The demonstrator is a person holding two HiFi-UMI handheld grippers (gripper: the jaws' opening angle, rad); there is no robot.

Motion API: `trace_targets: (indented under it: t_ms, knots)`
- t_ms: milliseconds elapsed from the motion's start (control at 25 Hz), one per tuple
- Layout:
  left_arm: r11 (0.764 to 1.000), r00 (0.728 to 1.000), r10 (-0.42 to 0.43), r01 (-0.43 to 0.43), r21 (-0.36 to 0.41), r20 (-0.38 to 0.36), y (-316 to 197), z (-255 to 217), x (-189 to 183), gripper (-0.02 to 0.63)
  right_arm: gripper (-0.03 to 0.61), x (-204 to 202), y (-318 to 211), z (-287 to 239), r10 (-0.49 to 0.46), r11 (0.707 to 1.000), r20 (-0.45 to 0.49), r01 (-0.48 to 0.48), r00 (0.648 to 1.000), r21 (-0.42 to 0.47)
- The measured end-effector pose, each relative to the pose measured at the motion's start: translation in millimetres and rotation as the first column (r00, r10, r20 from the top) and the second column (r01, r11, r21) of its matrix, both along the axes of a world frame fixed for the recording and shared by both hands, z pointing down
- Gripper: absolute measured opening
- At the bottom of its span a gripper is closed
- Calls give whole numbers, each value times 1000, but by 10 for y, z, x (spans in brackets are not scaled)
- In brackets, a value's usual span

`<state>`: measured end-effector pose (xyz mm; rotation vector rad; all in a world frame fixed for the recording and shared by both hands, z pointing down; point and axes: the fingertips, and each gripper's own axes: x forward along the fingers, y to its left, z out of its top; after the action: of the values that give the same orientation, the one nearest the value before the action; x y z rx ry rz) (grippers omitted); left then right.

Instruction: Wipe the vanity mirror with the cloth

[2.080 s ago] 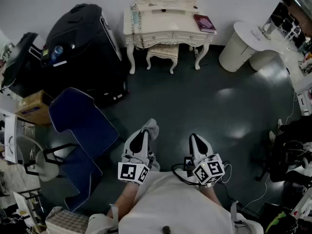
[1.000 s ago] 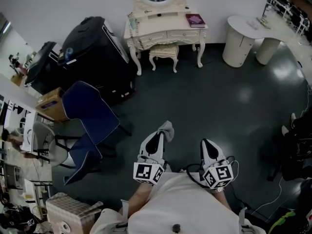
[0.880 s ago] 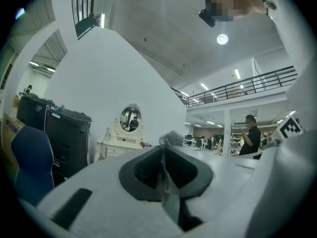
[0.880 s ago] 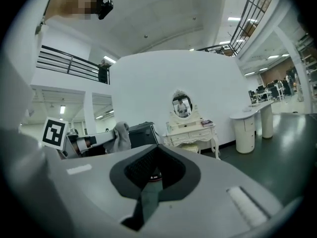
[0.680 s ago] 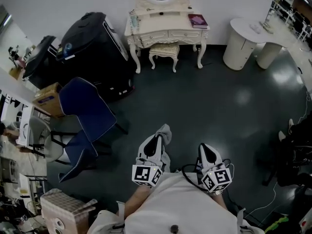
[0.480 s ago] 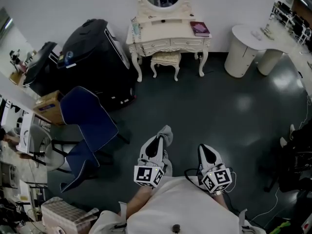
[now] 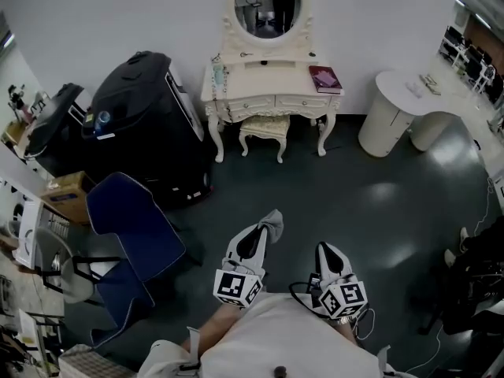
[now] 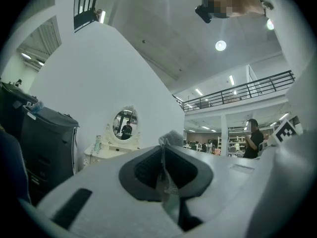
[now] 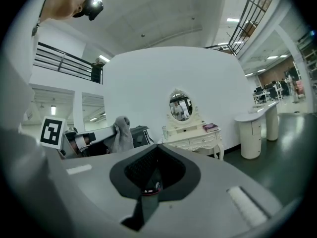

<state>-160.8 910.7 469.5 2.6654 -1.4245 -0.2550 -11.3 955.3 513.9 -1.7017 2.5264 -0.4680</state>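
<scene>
Clearly the approach comes first: the mirror (image 7: 269, 5) stands on the vanity (image 7: 272, 85) against the far wall, well apart from both grippers, with open dark floor between. The left gripper (image 7: 257, 241) is clenched on the cloth (image 7: 272, 220); its own view shows the jaws pressed together with fabric pinched in the seam and a grey tuft sticking out past the tips. The right gripper (image 7: 325, 252) is closed as well, with nothing in it, held just beside the left and near the person's body.

Nothing has been wiped yet, by my reading, so the job now is to get within reach without loosening that pinch. A stool (image 7: 264, 128) sits tucked under the front of the vanity, so a stance slightly to one side of it looks wiser than straight on. A blue chair (image 7: 130, 219) and a black case (image 7: 138, 109) crowd the left of the path; the right side is freer.

Once close, raise the left gripper so the free tuft, not the hard jaw tips, meets the glass, then work in overlapping strokes across the oval. Small items and a book (image 7: 325, 79) lie on the tabletop below, so keep the arm high
</scene>
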Motion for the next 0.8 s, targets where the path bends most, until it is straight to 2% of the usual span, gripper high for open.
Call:
trace_targets:
  t_ms: [120,280,600,800]
  knots:
    - [1000,1000,0,0,2,21,-250,53,-122,23,8,-193,-283,100,-19,1000,5,19,1000,-20]
    - [999,1000,-11,11,-43,13,-472,171,-160,23,8,-302,-521,130,-50,998,1,50,999,-30]
    - [993,999,-32,34,-109,24,-985,374,38,23,8,-13,-1060,345,-42,995,27,44,999,-89]
    - [989,994,-100,103,-104,33,-1506,339,224,21,8,169,-1770,235,-117,991,17,118,993,-67]
